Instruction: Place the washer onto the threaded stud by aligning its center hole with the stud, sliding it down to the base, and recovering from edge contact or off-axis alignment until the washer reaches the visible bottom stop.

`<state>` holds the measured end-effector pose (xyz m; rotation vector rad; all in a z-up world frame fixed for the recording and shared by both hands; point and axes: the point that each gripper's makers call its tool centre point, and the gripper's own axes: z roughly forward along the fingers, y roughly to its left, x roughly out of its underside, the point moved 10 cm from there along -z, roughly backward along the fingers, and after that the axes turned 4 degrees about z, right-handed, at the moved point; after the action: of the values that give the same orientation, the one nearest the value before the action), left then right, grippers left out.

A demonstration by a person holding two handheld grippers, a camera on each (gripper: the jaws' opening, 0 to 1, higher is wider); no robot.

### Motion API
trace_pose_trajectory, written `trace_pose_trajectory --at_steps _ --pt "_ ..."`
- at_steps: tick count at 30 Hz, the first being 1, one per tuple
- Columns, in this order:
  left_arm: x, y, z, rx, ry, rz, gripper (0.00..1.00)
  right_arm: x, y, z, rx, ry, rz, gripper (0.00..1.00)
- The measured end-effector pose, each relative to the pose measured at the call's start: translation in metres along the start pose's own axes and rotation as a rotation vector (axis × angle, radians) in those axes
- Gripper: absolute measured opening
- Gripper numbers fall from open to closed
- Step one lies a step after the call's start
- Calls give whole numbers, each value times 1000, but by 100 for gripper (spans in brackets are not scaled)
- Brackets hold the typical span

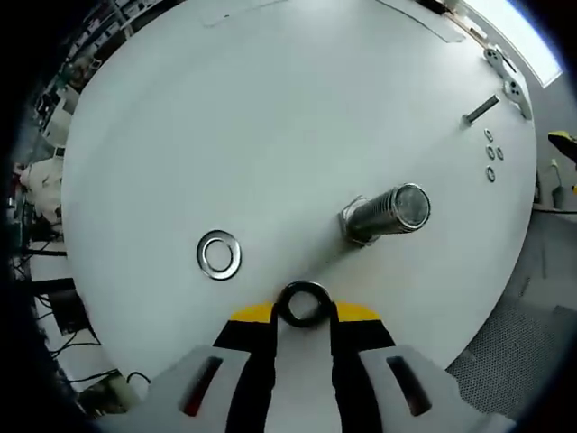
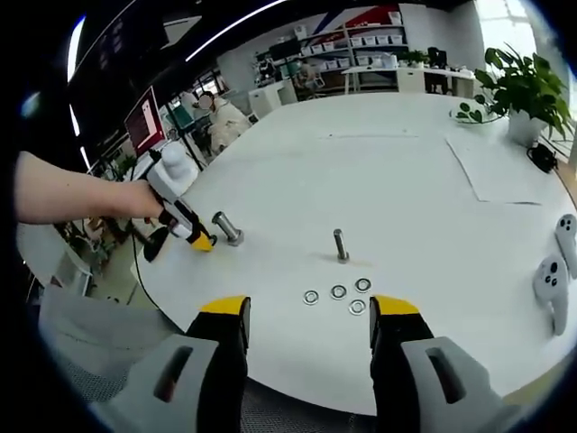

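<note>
My left gripper (image 1: 303,316) is shut on a dark washer (image 1: 304,288), pinched edge-on between its yellow tips. The big threaded stud (image 1: 386,215) stands on its hex base on the white table (image 1: 270,117), up and to the right of the held washer and apart from it. A second, shiny washer (image 1: 219,254) lies flat on the table to the left. In the right gripper view a hand holds the left gripper (image 2: 183,216) just left of the stud (image 2: 227,228). My right gripper (image 2: 309,317) hangs open above the table's near edge, with nothing between its jaws.
A small upright bolt (image 2: 341,245) and several small washers (image 2: 338,292) sit mid-table in front of the right gripper. White controllers (image 2: 552,271) lie at the right edge, with a sheet of paper (image 2: 500,167) and a potted plant (image 2: 518,90) beyond them. People and shelves stand behind the table.
</note>
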<state>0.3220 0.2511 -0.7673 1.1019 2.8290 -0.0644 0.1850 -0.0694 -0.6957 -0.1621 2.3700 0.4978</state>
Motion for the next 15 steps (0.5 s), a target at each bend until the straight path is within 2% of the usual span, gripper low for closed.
trace_pose_trajectory --at_steps 15 --pt "-1 -1 2 -6 -7 -75 23 0 -1 1 -2 4 3 56"
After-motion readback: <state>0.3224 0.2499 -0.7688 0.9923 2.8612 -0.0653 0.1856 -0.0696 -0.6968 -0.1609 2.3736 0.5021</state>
